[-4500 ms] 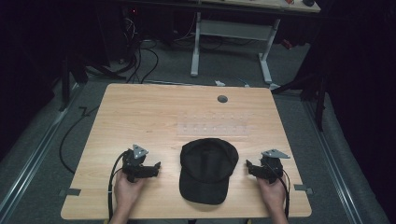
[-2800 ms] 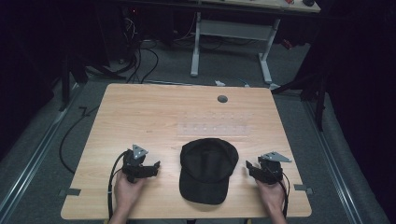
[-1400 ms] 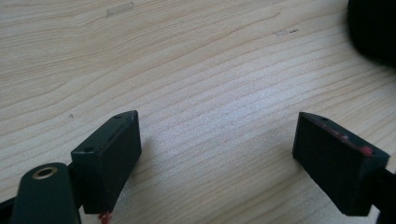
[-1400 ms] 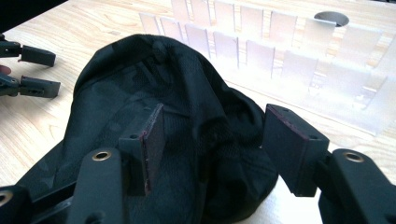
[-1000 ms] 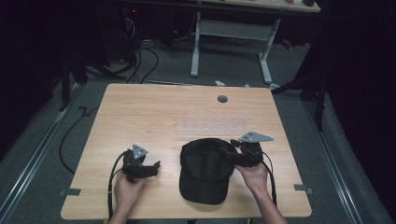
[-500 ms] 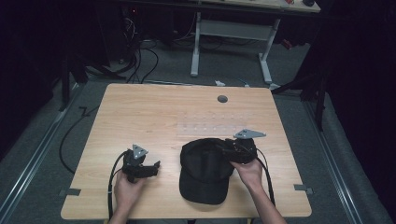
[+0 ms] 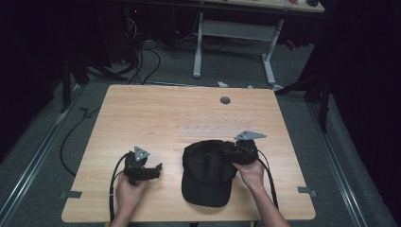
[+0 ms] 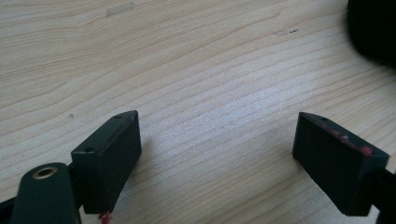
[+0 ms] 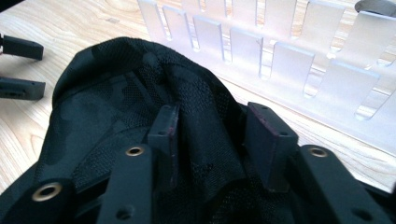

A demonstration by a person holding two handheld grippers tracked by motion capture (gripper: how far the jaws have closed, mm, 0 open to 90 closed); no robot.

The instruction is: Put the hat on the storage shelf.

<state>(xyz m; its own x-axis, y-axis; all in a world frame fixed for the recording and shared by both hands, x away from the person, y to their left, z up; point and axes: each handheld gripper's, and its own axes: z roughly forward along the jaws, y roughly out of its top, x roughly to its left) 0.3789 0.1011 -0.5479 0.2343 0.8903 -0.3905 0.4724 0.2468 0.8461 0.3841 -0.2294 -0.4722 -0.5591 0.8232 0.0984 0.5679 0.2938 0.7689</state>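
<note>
The wooden table (image 7: 142,118) carries a black mesh-backed cap (image 7: 208,170), which lies near the person's edge, a little right of centre, with its brim pointing toward the person and its crown toward a clear slotted plastic rack (image 7: 217,126) just beyond it. The step in hand is judged to be taking a grip on the crown's right side, and it would be done well if a generous fold of the mesh were gathered between the jaws rather than a thin edge, so that the soft fabric is not let slip when the cap is lifted; the rack just behind should be kept clear of. The right gripper (image 7: 235,152) is held at the crown's right rear edge, pointed leftward into the cap, the hand behind it resting low over the table. In the right gripper view its jaws have just been closing, and a raised ridge of fabric is seen bunched between them, touched by the left pad; whether it is yet pressed from both sides cannot be told. The left gripper (image 7: 149,170) is parked to the left of the cap, apart from it, low over bare wood, its jaws spread wide with nothing between them.
</note>
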